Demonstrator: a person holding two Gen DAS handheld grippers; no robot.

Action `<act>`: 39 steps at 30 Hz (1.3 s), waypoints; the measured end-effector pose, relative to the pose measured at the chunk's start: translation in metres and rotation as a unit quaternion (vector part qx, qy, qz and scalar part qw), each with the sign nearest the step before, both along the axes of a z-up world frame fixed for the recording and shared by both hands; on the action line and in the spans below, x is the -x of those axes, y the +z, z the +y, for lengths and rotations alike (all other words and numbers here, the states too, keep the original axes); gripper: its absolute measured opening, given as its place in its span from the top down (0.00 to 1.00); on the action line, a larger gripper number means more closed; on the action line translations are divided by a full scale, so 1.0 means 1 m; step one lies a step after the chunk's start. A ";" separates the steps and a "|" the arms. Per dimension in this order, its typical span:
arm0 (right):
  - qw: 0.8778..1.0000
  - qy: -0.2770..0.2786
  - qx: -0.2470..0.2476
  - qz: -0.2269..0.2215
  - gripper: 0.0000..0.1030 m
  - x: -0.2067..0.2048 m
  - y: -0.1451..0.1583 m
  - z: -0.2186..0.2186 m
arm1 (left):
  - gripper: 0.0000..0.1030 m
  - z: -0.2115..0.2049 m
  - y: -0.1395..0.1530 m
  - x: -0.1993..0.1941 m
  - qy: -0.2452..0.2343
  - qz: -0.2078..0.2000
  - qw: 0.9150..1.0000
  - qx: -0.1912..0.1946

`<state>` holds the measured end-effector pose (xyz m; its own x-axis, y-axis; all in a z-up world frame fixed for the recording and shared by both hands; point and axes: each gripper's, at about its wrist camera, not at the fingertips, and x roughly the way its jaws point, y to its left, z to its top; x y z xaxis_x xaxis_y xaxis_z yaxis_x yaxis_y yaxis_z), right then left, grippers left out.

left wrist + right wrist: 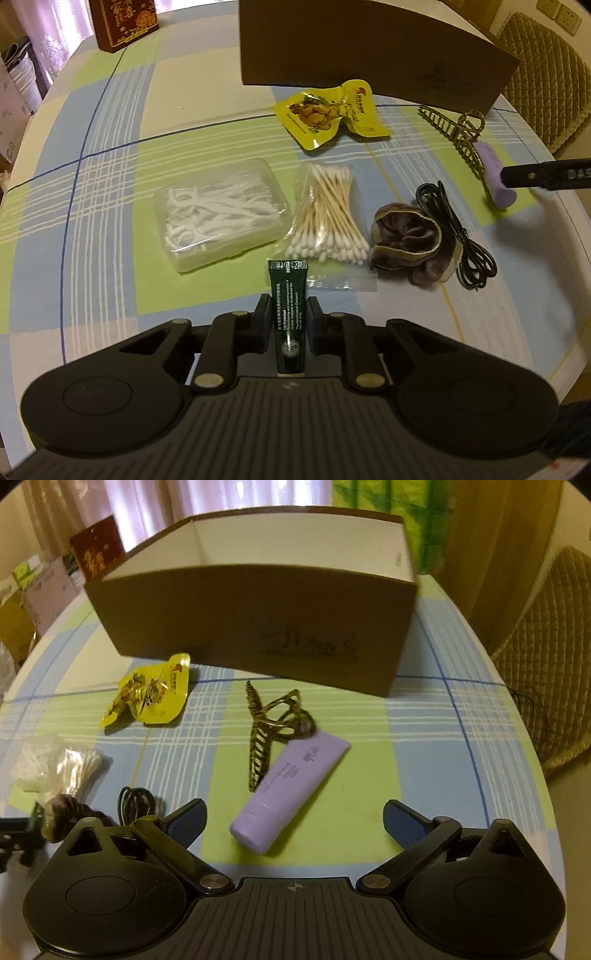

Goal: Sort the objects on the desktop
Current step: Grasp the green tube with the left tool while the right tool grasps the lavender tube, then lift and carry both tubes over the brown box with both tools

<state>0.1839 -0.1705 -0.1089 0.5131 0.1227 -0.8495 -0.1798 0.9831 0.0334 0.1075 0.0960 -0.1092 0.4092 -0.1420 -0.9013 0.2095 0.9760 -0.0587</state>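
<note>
Left gripper (287, 312) clamped on a small dark green tube (287, 310), held upright between its fingers above the checked tablecloth (110, 184). Right gripper (294, 818) spread wide, holding nothing, its fingers on either side of a lilac tube (291, 792) that lies on the cloth. A gold hair claw (273, 727) touches the lilac tube's far end. Ahead of the left gripper, in a row from left to right: clear box of floss picks (219, 214), bag of cotton swabs (327, 218), brown velvet scrunchie (413, 240), coiled black cable (458, 236). Beyond them lies a yellow snack packet (332, 112), and behind that stands an open brown box (258, 620) with a white interior, near the table's far edge. A red box (125, 22) stands at the far left
</note>
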 end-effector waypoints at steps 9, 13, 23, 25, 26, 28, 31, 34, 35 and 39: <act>0.999 0.015 0.028 0.023 0.72 -0.006 -0.017 -0.002 | 0.85 0.007 0.001 0.003 0.009 -0.002 1.000 -0.002; 0.999 0.011 0.026 0.036 0.73 0.003 -0.013 -0.015 | 0.85 0.007 0.001 0.004 0.008 0.000 1.000 -0.004; 0.999 0.009 0.025 0.037 0.68 0.014 -0.010 -0.028 | 0.84 0.000 0.001 0.001 0.010 0.005 1.000 -0.012; 0.999 0.008 0.025 0.029 0.67 0.011 -0.011 -0.027 | 0.84 -0.003 0.001 0.002 0.002 0.002 1.000 -0.021; 0.999 0.009 0.026 0.028 0.67 0.010 -0.011 -0.027 | 0.83 -0.004 0.000 0.003 -0.001 0.000 1.000 -0.025; 0.999 0.017 0.029 0.029 0.70 0.010 -0.011 -0.025 | 0.86 -0.005 0.001 0.004 -0.004 0.001 1.000 -0.029; 0.999 0.029 0.030 0.033 0.71 0.017 -0.010 -0.023 | 0.86 -0.005 0.001 0.009 -0.007 0.004 1.000 -0.026; 0.998 0.040 0.024 0.041 0.72 0.024 -0.009 -0.022 | 0.86 -0.004 0.002 0.015 -0.002 0.003 1.000 -0.027; 0.998 0.042 0.020 0.044 0.72 0.027 -0.009 -0.022 | 0.86 -0.004 0.002 0.017 0.001 0.004 1.000 -0.024; 0.998 0.045 -0.003 0.047 0.72 0.039 -0.002 -0.023 | 0.86 -0.004 0.009 0.025 0.004 -0.003 1.000 -0.016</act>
<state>0.1452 -0.1937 -0.1111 0.4186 0.1692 -0.8923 -0.2627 0.9631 0.0594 0.0825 0.0917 -0.1006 0.4164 -0.1096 -0.9026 0.2013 0.9792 -0.0260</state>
